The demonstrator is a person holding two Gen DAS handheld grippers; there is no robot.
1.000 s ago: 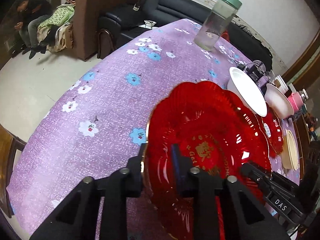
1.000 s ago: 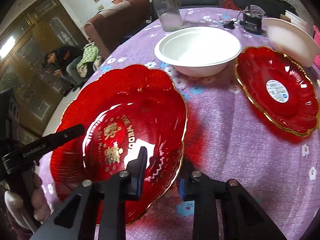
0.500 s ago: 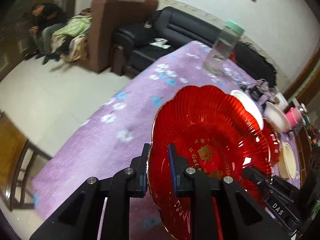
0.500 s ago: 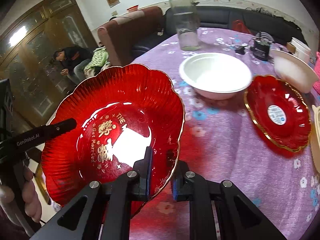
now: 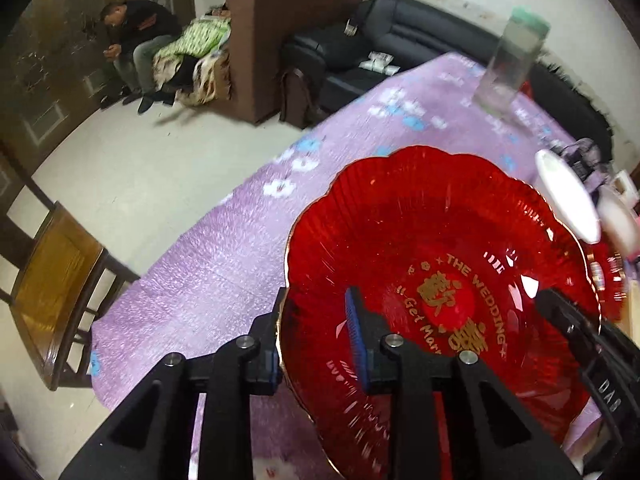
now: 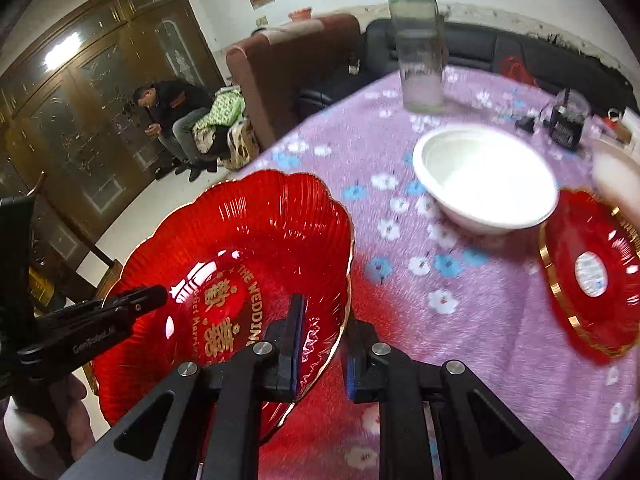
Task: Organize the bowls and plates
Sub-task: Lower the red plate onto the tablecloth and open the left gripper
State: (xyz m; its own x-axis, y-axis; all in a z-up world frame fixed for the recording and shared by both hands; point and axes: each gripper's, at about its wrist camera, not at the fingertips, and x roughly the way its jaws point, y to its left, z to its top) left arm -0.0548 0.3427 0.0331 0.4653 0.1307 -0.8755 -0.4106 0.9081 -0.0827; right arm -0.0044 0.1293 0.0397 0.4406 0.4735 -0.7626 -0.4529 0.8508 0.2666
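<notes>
Now the left gripper (image 5: 316, 344) is opening, its hold on the red wedding plate (image 5: 440, 280) loosened since a moment ago. Meanwhile the right gripper (image 6: 320, 344) stays clamped on the plate's right rim, so it carries alone toward the second red plate (image 6: 592, 272).

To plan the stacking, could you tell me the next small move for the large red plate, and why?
Probably draw the left gripper back off the large red plate. Its fingers are opening with the rim between them, while the right gripper is shut on the opposite rim and could carry the plate alone toward the smaller red plate.
</notes>
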